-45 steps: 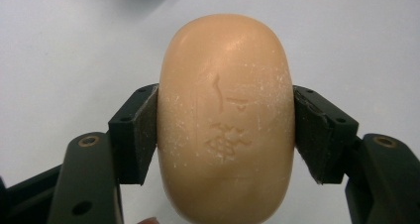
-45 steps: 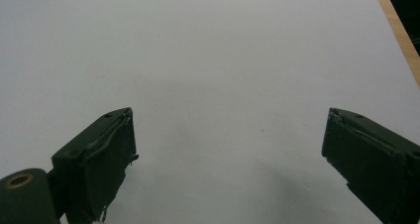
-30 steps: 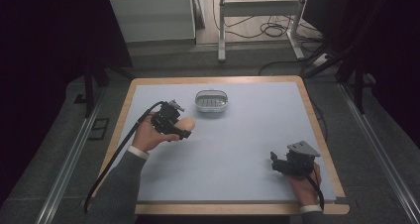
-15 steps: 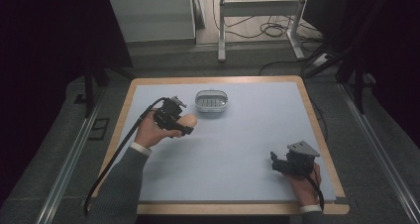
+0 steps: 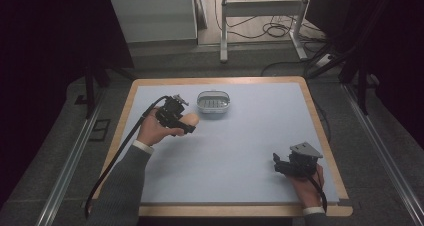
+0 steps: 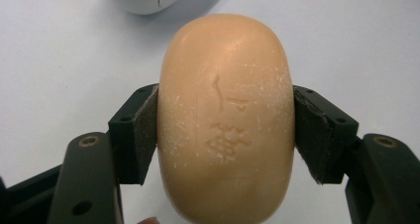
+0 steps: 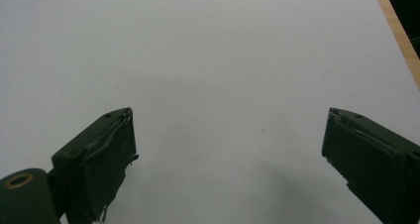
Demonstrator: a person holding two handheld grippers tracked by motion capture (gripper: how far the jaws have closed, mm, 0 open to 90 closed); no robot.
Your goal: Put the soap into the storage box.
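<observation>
Table: pale blue-grey top (image 5: 240, 136) with a light wooden rim showing on all four sides
Dish: small white oval soap dish (image 5: 213, 102) resting on the top, toward 11 o'clock from the centre, near the far edge
Dish interior: ridged or slotted insert
</observation>
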